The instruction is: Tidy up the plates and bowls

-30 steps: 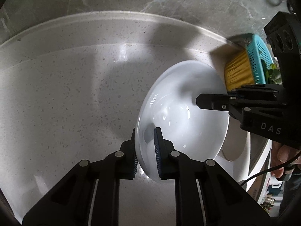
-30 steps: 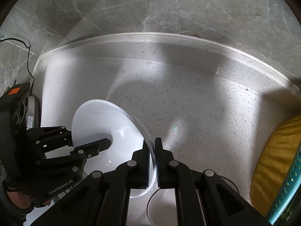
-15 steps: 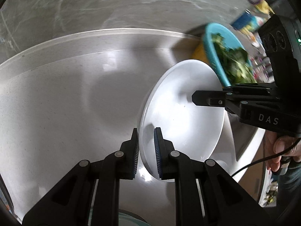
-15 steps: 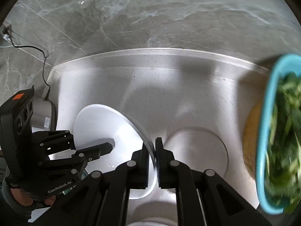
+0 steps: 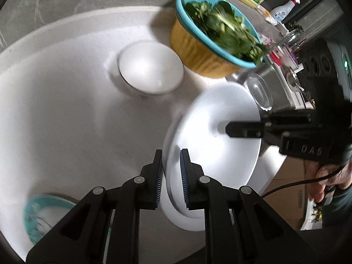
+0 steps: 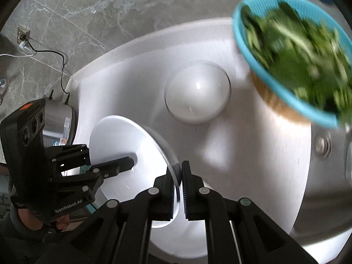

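Note:
A white plate (image 5: 220, 140) is held on edge above the white speckled counter (image 5: 66, 110). My left gripper (image 5: 171, 165) is shut on its near rim. My right gripper (image 6: 178, 182) is shut on the opposite rim of the same plate (image 6: 132, 145). Each gripper shows in the other's view, the right one (image 5: 233, 129) reaching in from the right and the left one (image 6: 129, 161) from the left. A white bowl (image 5: 151, 68) sits on the counter beyond the plate; it also shows in the right wrist view (image 6: 198, 92). A teal-rimmed plate (image 5: 41, 211) lies at the lower left.
A blue colander of green leaves on a yellow bowl (image 5: 215, 35) stands at the back right, also in the right wrist view (image 6: 292, 50). A clear glass dish (image 5: 259, 92), bottles (image 5: 281, 11) and a steel sink (image 6: 325, 154) lie to the right. A steel cooker (image 6: 59, 118) stands left.
Both grippers have lifted the plate and pulled back from the wall. The white bowl, colander top, sink and teal-rimmed plate have come into view.

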Demonstrator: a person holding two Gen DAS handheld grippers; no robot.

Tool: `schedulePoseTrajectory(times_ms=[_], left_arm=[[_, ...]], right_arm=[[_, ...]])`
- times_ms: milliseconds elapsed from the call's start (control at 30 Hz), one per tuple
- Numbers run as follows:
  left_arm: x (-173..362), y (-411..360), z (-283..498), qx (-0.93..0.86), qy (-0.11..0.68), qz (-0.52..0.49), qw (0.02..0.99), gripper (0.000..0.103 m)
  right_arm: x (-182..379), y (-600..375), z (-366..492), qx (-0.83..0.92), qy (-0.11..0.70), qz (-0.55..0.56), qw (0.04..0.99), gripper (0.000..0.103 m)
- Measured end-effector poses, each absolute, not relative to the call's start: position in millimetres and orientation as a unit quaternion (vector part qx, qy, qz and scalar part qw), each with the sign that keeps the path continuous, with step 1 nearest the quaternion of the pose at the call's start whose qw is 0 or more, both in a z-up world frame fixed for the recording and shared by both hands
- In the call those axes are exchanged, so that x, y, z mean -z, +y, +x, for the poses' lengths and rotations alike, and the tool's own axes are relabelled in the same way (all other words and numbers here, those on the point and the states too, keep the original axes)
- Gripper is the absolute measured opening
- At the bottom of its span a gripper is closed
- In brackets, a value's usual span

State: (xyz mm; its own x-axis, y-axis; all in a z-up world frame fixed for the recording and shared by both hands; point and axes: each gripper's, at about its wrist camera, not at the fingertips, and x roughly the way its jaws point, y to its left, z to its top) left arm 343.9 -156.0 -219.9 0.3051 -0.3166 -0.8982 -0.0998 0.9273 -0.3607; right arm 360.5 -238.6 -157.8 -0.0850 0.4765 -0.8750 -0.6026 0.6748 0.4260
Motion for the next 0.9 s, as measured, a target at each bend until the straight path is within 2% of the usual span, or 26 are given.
schedulePoseTrajectory(times_ms=[233, 900], left_arm=[[250, -197, 318, 0.064, 0.609, -0.168, 0.772, 0.013], [310, -231, 335, 0.035, 0.639, -0.137, 0.756, 0.013]], right_arm=[[202, -274, 336, -0.381, 0.656, -0.031, 0.651, 0.008], [239, -272, 322, -0.365, 0.665, -0.064, 0.648, 0.008]])
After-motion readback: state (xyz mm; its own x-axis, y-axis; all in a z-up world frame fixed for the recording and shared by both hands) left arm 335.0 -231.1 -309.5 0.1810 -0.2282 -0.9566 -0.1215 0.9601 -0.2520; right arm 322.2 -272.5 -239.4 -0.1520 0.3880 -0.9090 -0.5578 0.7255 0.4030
